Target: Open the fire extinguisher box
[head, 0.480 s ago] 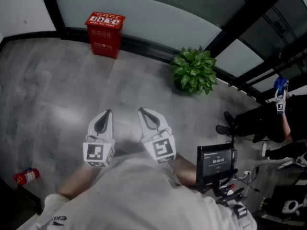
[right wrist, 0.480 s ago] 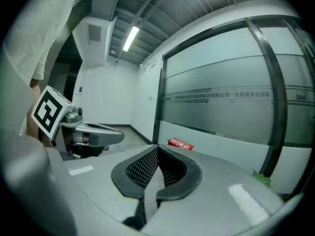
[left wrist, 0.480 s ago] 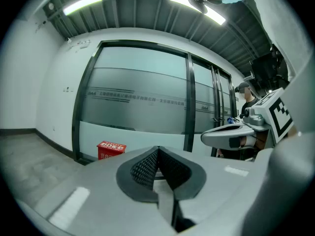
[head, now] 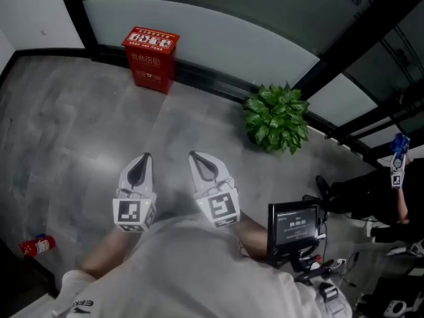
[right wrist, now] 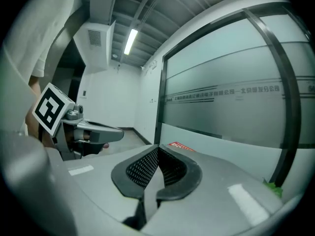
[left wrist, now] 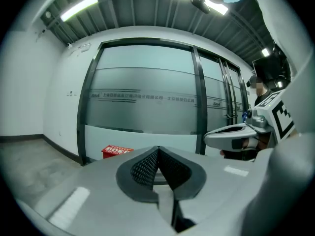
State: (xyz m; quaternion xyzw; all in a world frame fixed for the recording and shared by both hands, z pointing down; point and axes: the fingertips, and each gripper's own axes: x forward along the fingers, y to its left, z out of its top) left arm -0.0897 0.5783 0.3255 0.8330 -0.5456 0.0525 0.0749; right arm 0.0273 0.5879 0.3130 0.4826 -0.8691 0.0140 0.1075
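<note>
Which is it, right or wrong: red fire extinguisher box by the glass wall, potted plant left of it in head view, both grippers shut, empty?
Wrong on one point: the head view shows the potted plant right of the fire extinguisher box, not left. The rest holds: left gripper and right gripper are shut and empty.

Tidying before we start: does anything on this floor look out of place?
Yes: a small red canister, likely a fire extinguisher, lies on its side on the floor at the lower left, far from the red fire extinguisher box standing by the wall.
</note>
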